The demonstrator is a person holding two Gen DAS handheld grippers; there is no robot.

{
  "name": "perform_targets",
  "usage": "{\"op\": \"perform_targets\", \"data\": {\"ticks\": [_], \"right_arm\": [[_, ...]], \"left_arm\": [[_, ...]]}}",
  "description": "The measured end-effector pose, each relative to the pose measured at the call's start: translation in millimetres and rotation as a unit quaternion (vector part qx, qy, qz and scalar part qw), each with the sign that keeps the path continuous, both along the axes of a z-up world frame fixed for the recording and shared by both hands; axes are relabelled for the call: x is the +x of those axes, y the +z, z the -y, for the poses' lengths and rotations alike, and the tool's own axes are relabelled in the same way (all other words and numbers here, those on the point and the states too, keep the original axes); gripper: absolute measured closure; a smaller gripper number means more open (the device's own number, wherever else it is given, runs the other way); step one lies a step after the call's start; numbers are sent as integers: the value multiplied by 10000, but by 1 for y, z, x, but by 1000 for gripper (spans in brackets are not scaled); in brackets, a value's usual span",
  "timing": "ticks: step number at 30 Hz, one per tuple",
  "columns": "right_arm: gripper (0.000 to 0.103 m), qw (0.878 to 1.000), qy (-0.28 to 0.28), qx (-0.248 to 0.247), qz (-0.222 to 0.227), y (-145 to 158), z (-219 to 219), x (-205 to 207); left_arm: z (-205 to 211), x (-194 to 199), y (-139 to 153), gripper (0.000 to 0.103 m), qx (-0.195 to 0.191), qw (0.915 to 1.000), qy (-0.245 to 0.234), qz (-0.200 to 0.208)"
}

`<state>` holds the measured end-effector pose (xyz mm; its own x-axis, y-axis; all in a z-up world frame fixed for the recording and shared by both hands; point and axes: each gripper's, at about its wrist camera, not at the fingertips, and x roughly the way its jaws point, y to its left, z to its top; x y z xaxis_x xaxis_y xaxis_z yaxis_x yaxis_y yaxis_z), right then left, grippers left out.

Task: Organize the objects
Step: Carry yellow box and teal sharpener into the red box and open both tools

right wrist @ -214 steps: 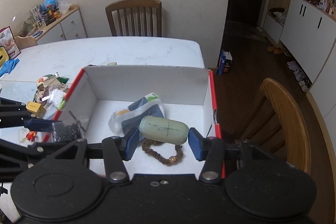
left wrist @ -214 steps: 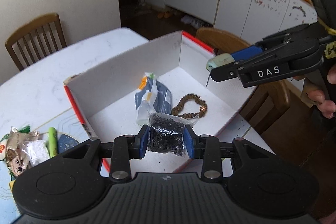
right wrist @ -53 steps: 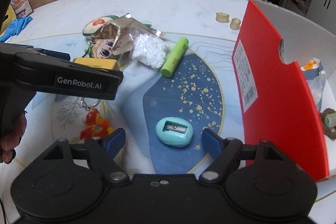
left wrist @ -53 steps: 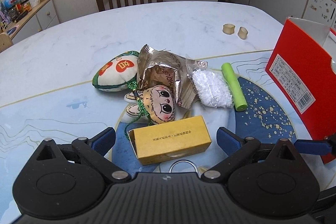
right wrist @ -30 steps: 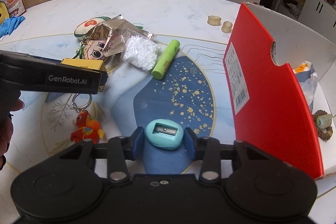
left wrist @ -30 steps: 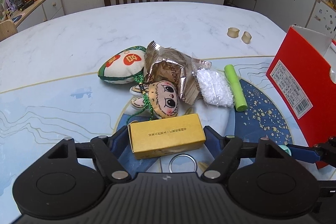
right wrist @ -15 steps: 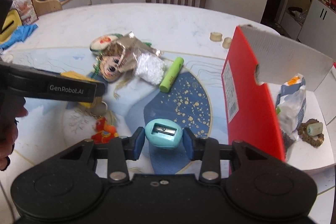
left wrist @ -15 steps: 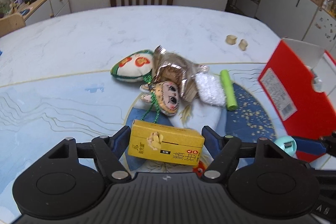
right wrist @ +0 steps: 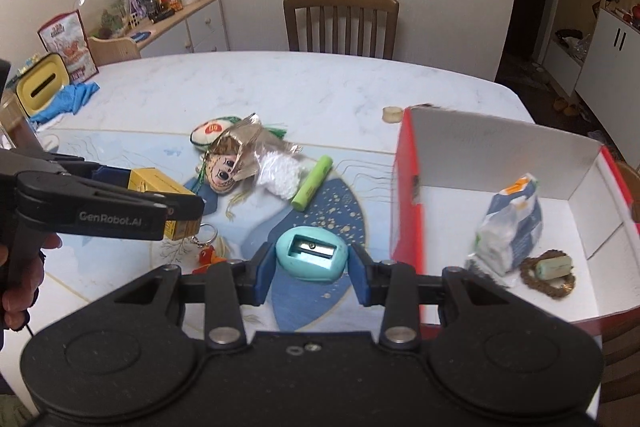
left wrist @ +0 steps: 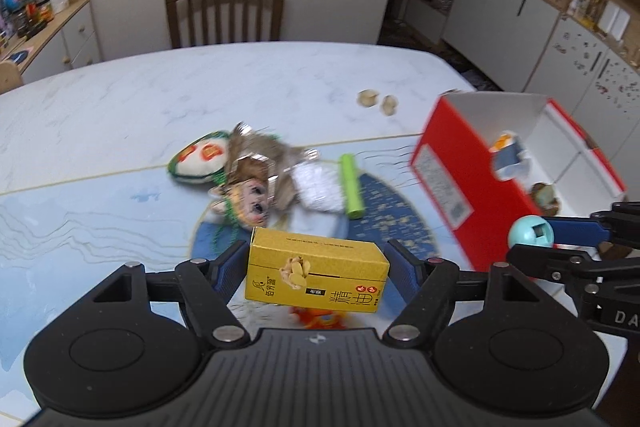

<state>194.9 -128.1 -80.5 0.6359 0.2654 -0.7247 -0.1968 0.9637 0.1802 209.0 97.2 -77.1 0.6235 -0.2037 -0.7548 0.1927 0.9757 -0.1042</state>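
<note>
Nearest me, my left gripper is clamped on the yellow carton, held clear above the worktop, and my right gripper is clenched on the teal pencil sharpener, also lifted off the surface. Just under the carton lies a small orange toy on a key ring. Beyond that, the rest of the loose pile waits on the worktop: a doll-face charm, a crumpled foil packet, a bag of white pellets, a green tube, an embroidered pouch, and further back two small wooden rings. To my right stands the red box, open at the top, its white inside holding a blue and white pouch, a brown bead bracelet with a pale green block resting on it. I judge the sorting under halfway done: three things boxed, two in my grip to carry over, about seven left.
</note>
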Motion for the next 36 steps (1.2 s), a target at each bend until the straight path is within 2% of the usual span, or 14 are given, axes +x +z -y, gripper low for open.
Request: {"op": "perform_targets", "data": {"ticks": [5, 10, 21, 30, 36], "right_arm": [[65, 9998, 52, 169, -15, 11, 29, -7], [65, 9999, -67, 90, 72, 19, 64, -12], [65, 9988, -450, -56, 157, 14, 146, -9], [65, 9981, -583, -170, 141, 0, 199, 3], [65, 9985, -510, -202, 89, -10, 221, 21]], "left_arm": [[24, -6, 19, 29, -132, 9996, -229, 77], [52, -10, 33, 29, -211, 9986, -449, 178], [121, 2, 42, 29, -197, 9968, -740, 235], [186, 14, 38, 29, -86, 9947, -997, 219], [220, 28, 21, 29, -13, 9947, -1030, -33]]}}
